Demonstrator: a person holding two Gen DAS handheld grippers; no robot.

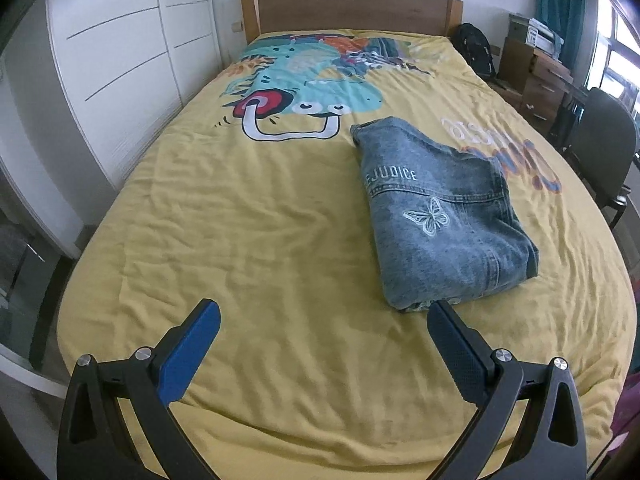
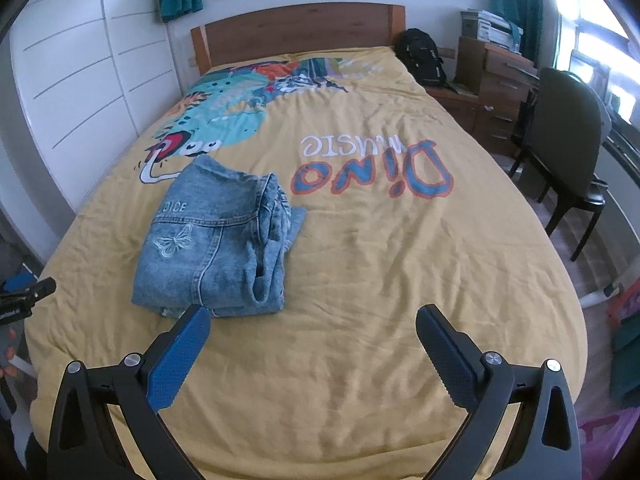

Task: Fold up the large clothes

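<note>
folded denim jacket [image 1: 444, 216], beyond right hand-held gripper [image 2: 312, 320]

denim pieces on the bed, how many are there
1. A single folded denim garment with a butterfly motif lies on the yellow bedspread, just ahead of both open grippers, left gripper and right gripper. Its layers could hide another piece.

You have a yellow cartoon-dinosaur bedspread [image 2: 360, 280] running up to a brown wooden headboard [image 2: 298, 32]. White panelled wardrobe doors [image 1: 116, 52] line your left. On your right sit a black backpack [image 2: 422, 56], brown wooden drawers [image 2: 500, 88] and a dark chair [image 2: 564, 148].
</note>
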